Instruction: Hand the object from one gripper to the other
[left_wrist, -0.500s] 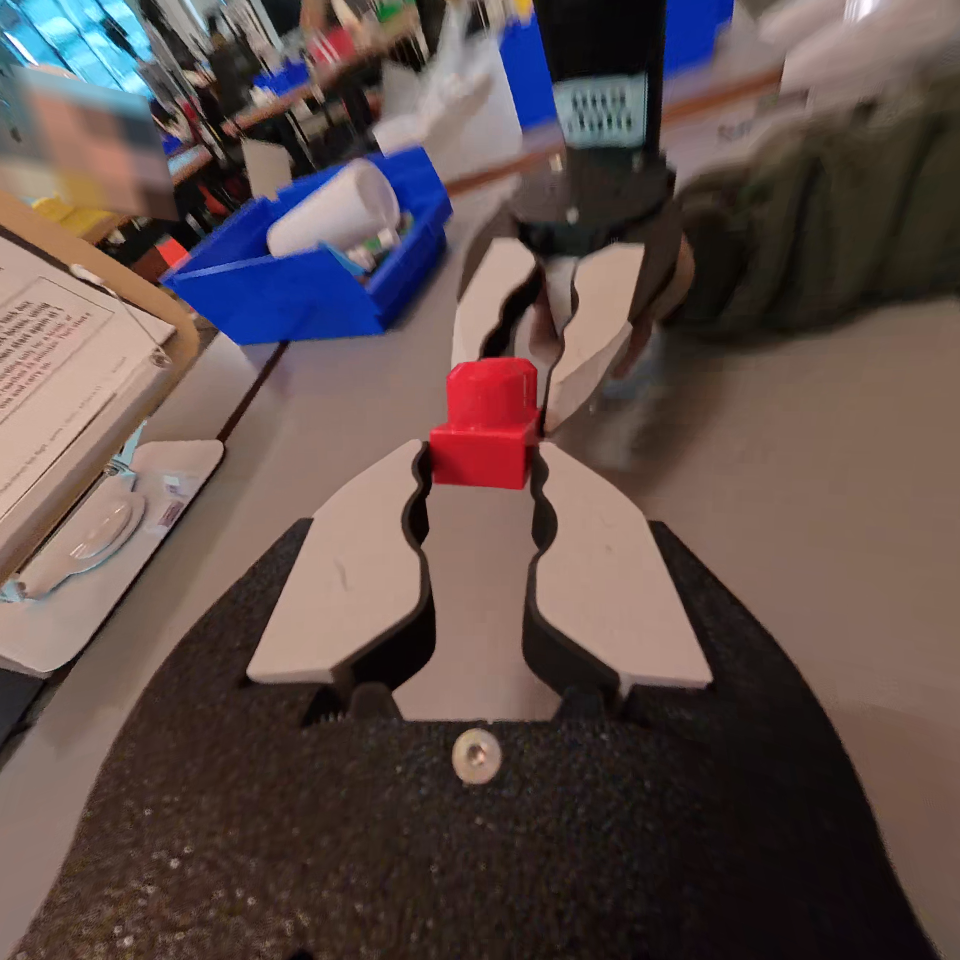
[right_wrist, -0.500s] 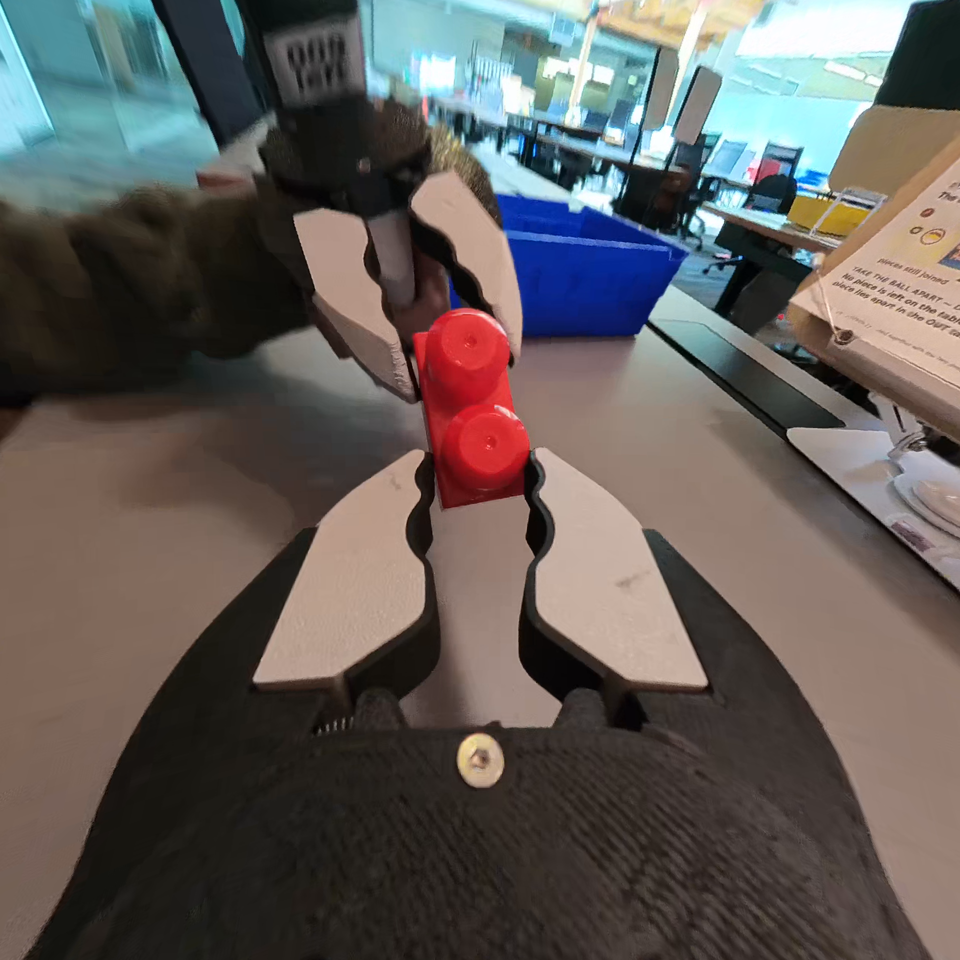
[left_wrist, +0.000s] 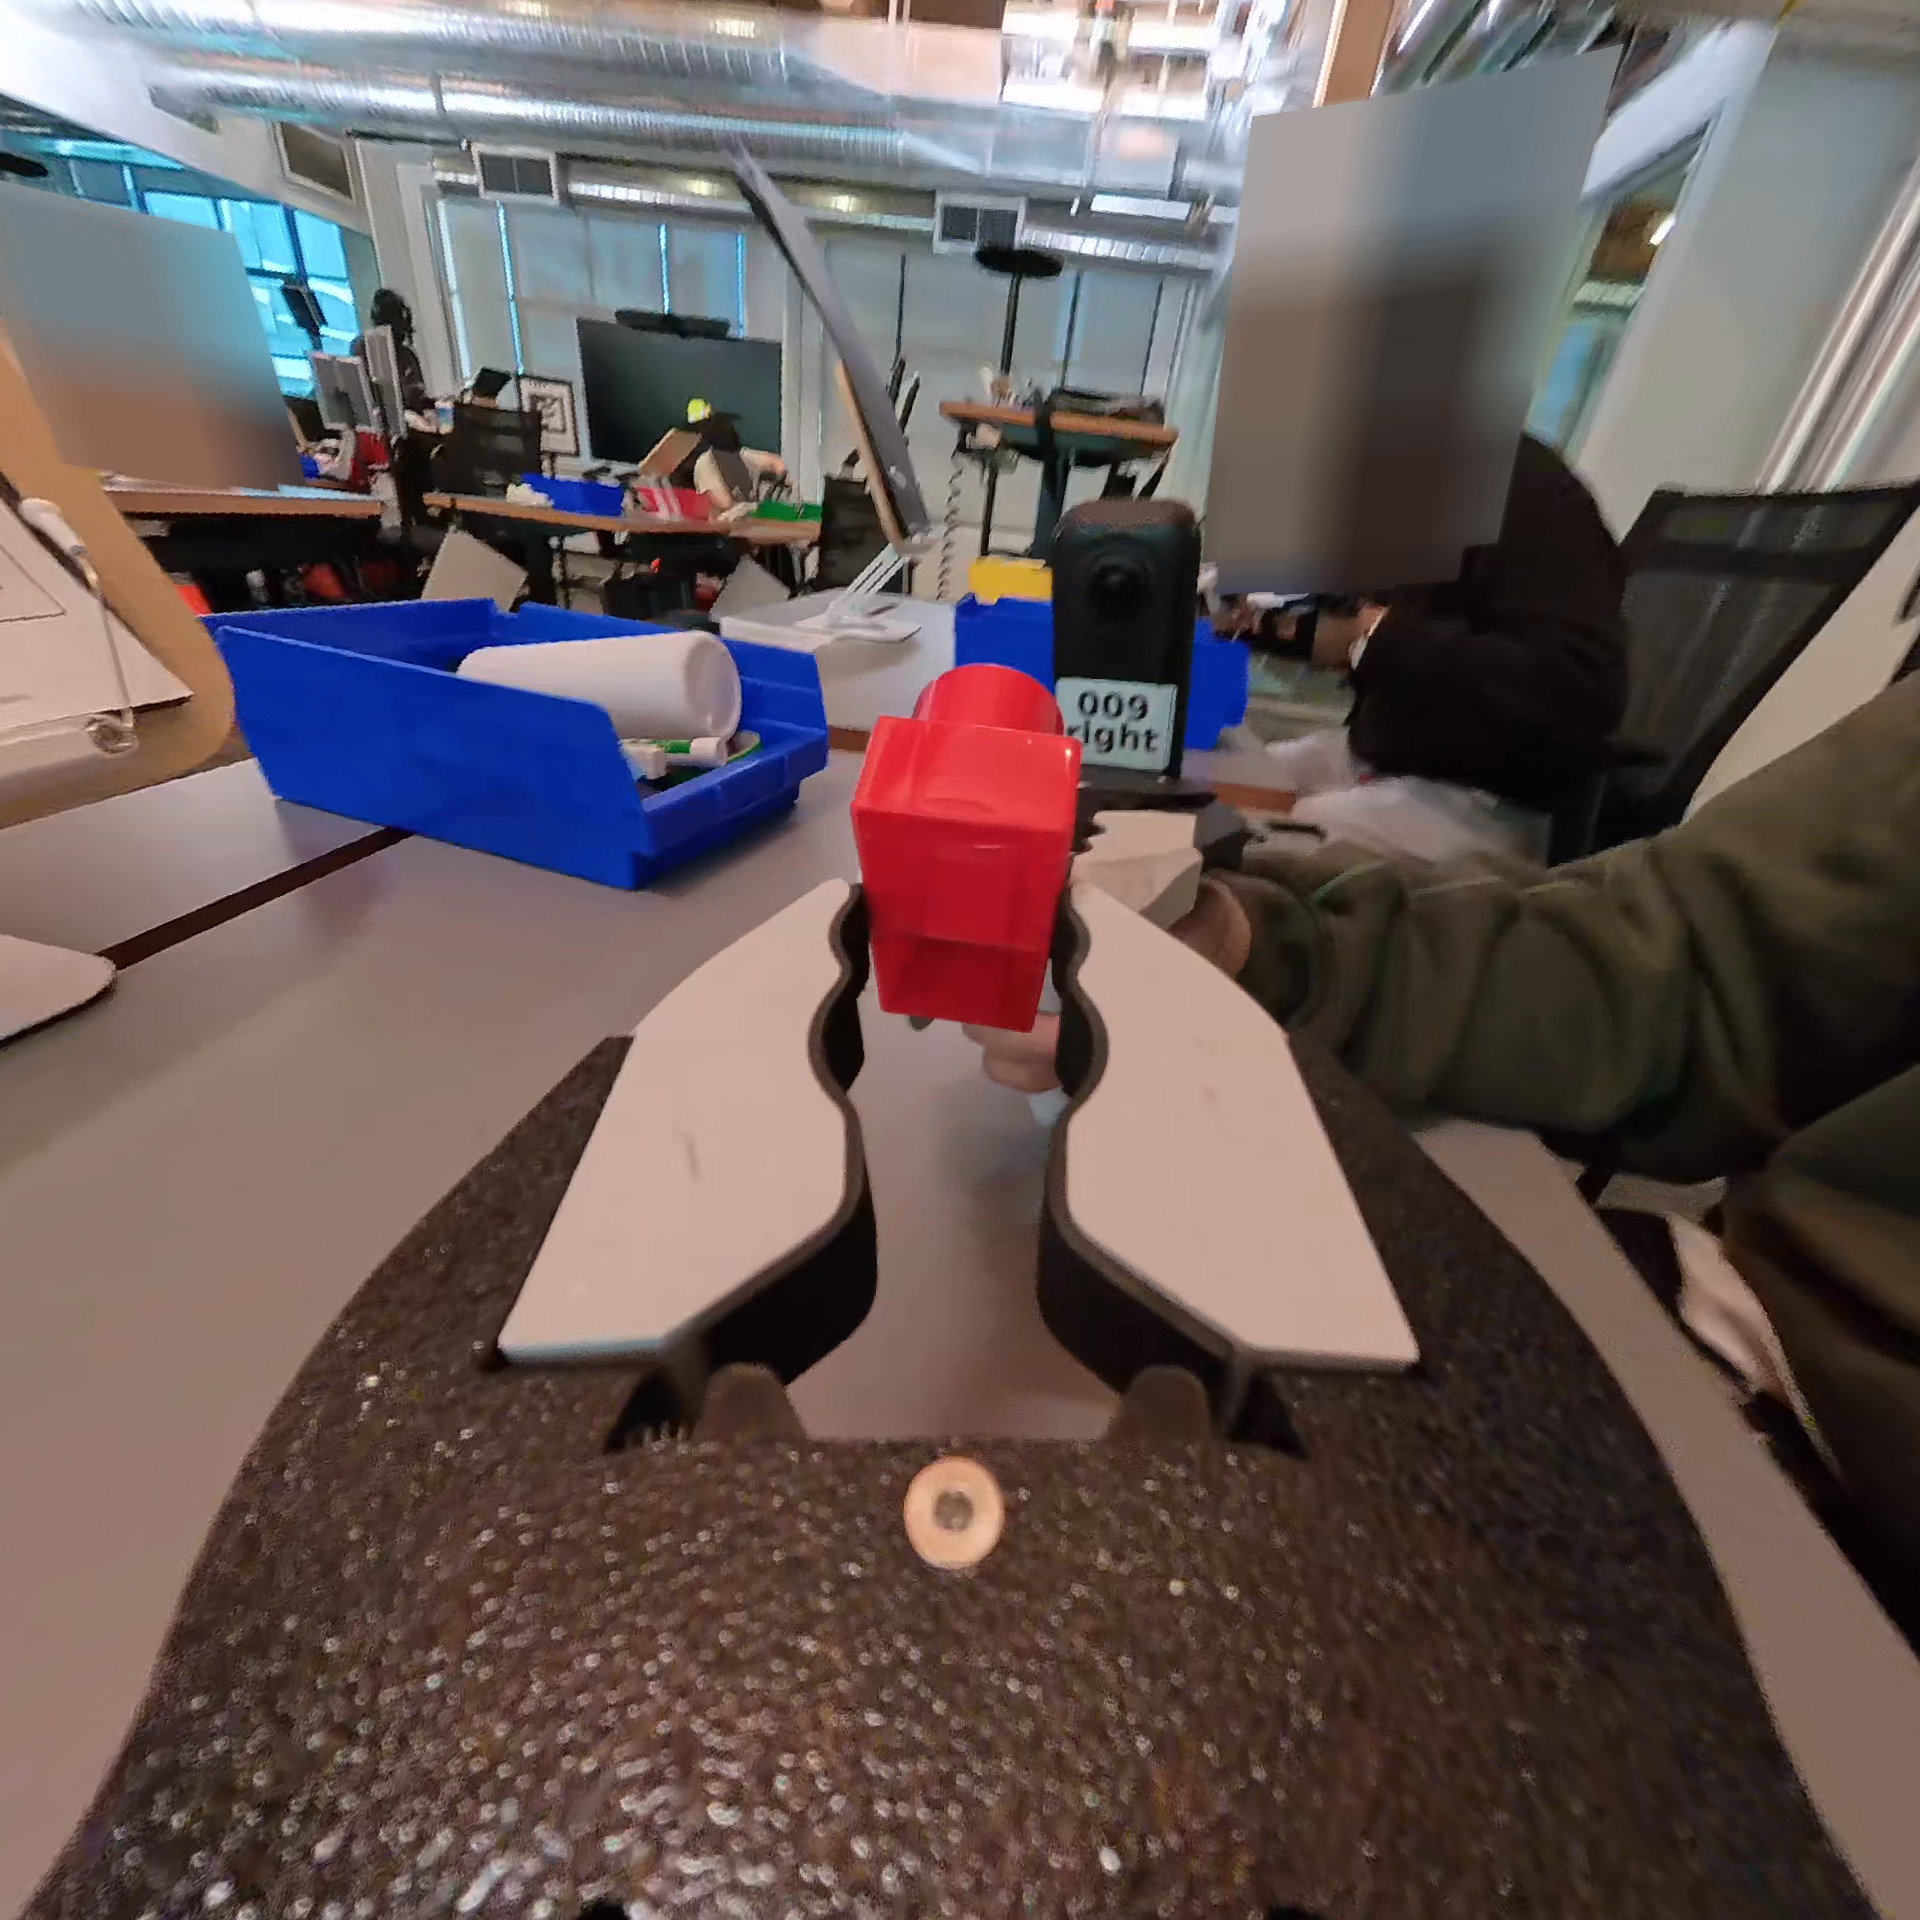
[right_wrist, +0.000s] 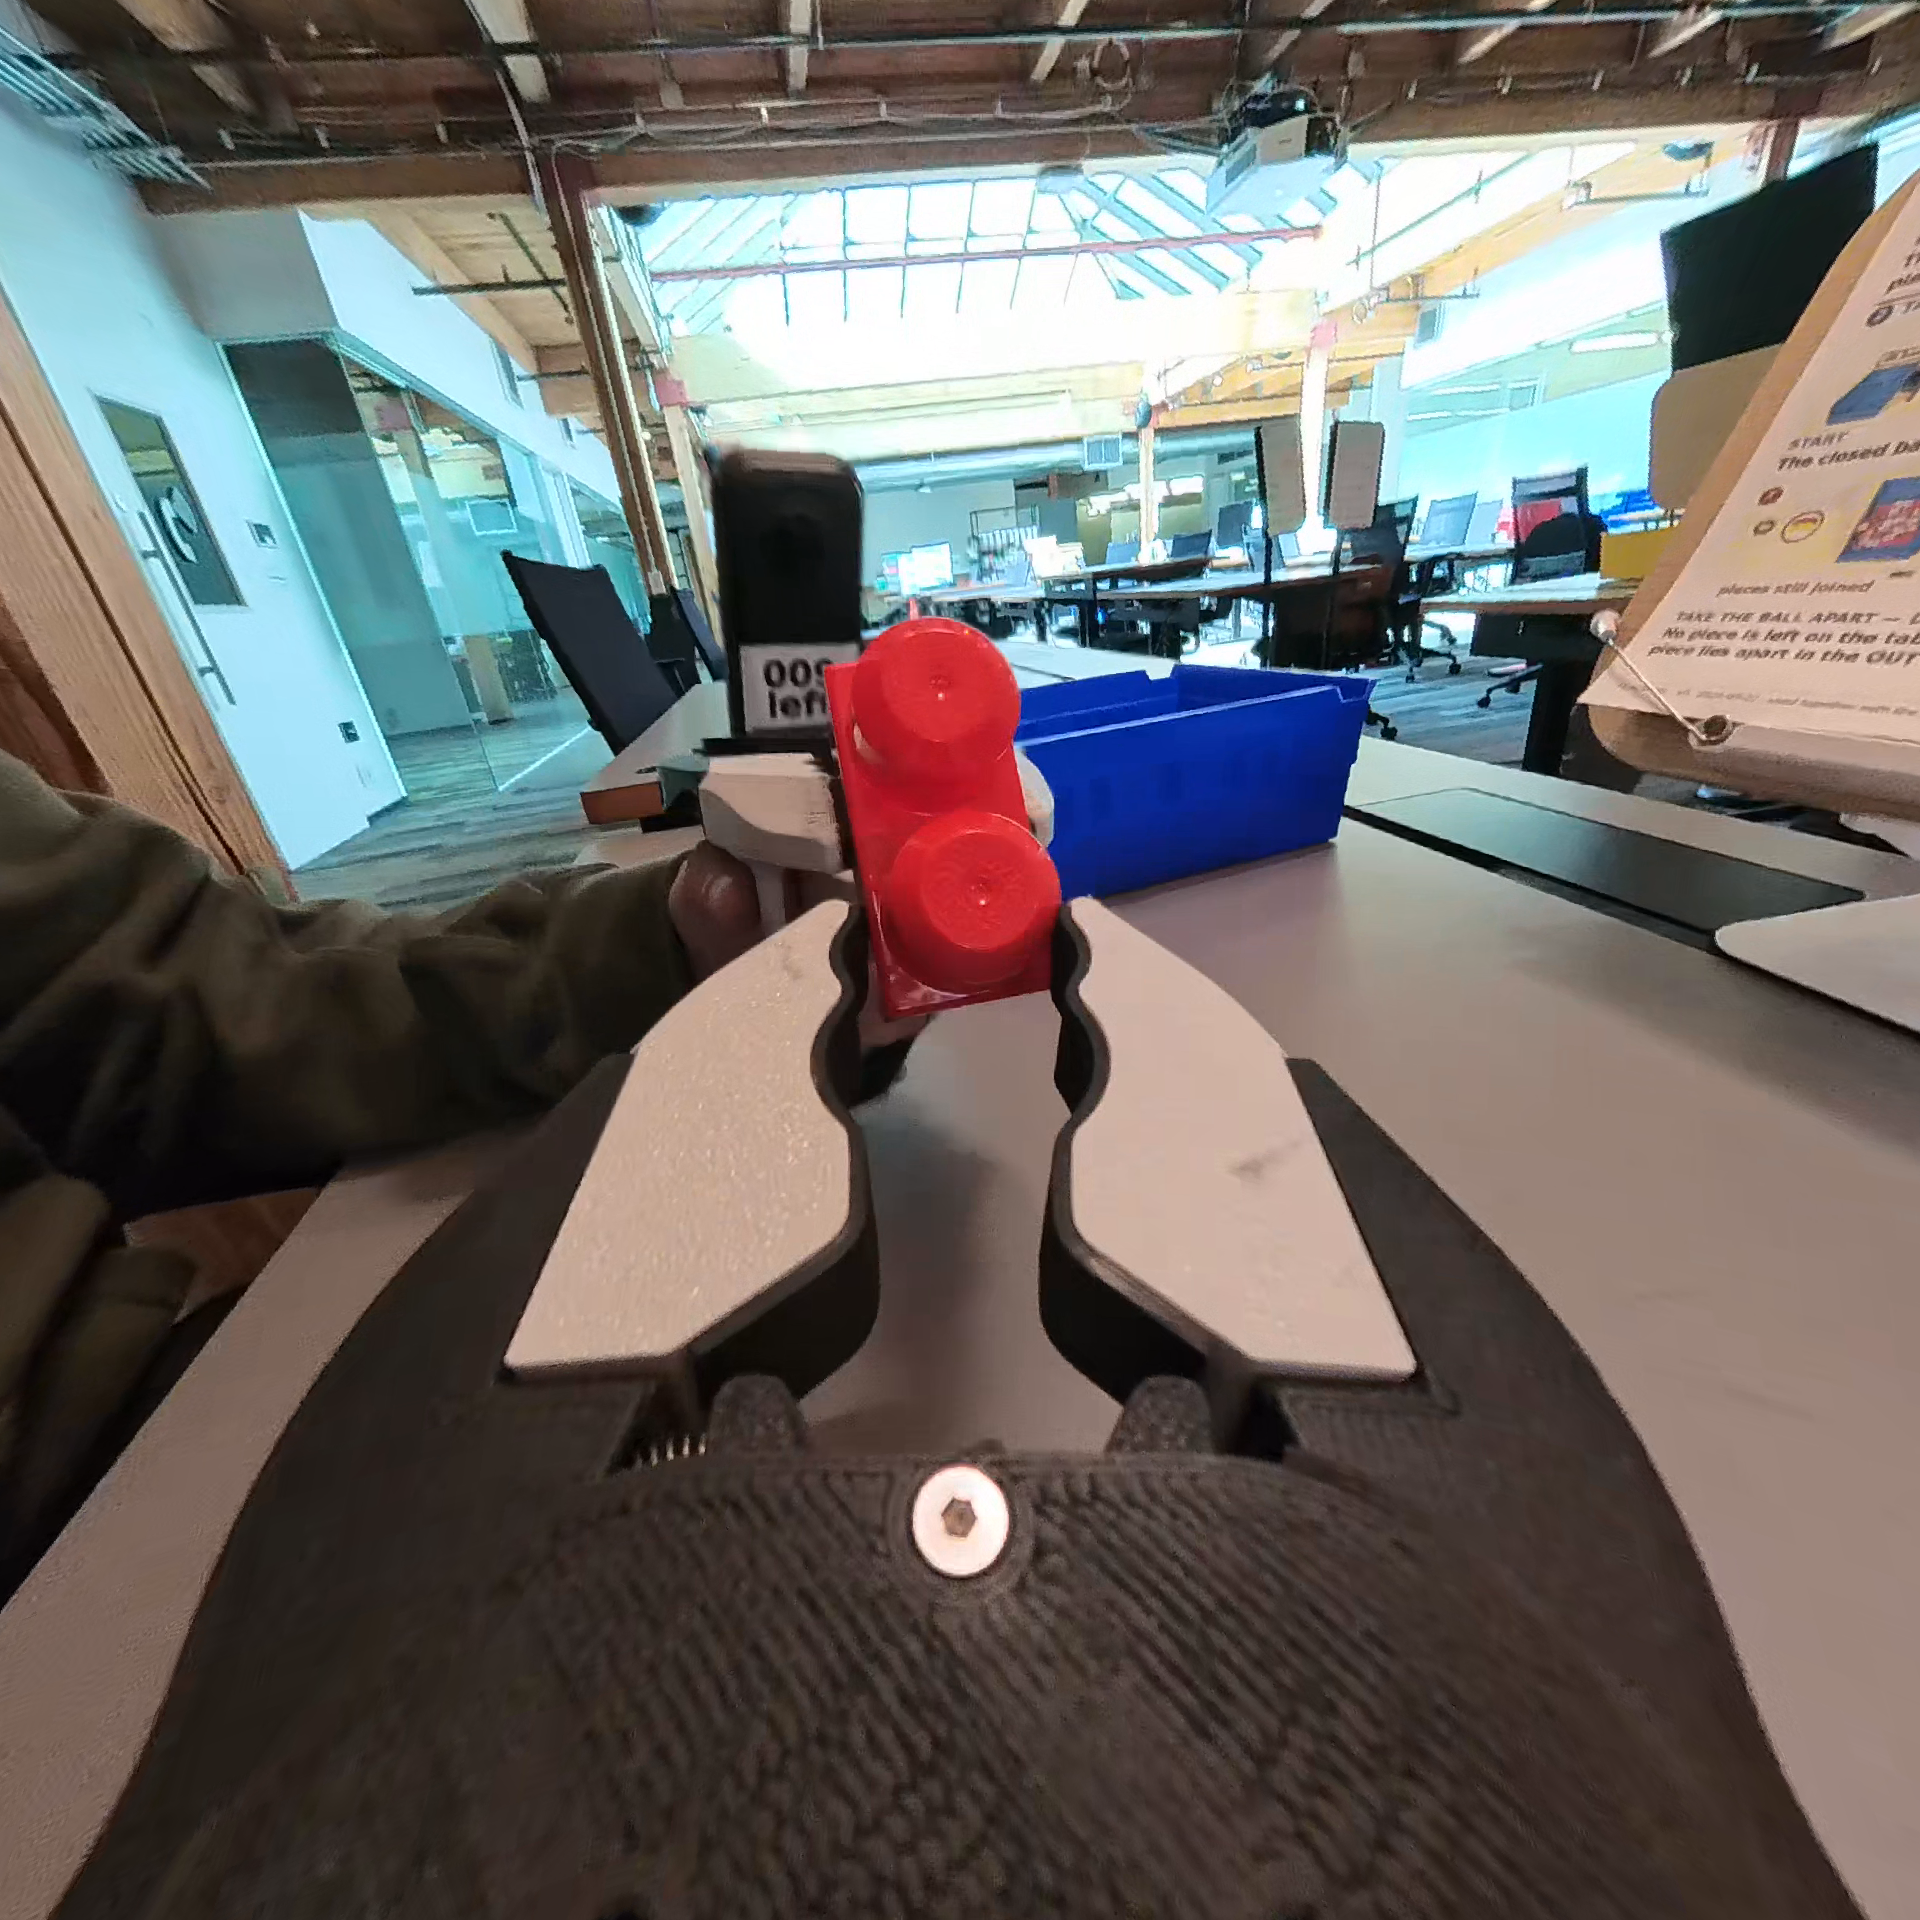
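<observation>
Evidently mid-handover: the red plastic two-stud brick (right_wrist: 951, 831) is held above the grey desk (right_wrist: 1455, 1039), pinched by both the right gripper (right_wrist: 954, 961) and the left gripper (left_wrist: 954, 951), fingers narrowed onto it. One grip should be confirmed before the other is released. Studs are shown only by the right view; the hollow underside only by the left.

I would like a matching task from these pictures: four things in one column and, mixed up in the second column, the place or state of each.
Things:
1. red brick
2. white cup
3. blue bin
4. left gripper

Places or states:
A. lies on its side in the bin
B. stands on the grey table
C. held up between both grippers
D. jaws closed on the brick's lower end

Pairs: 1-C, 2-A, 3-B, 4-D
</observation>
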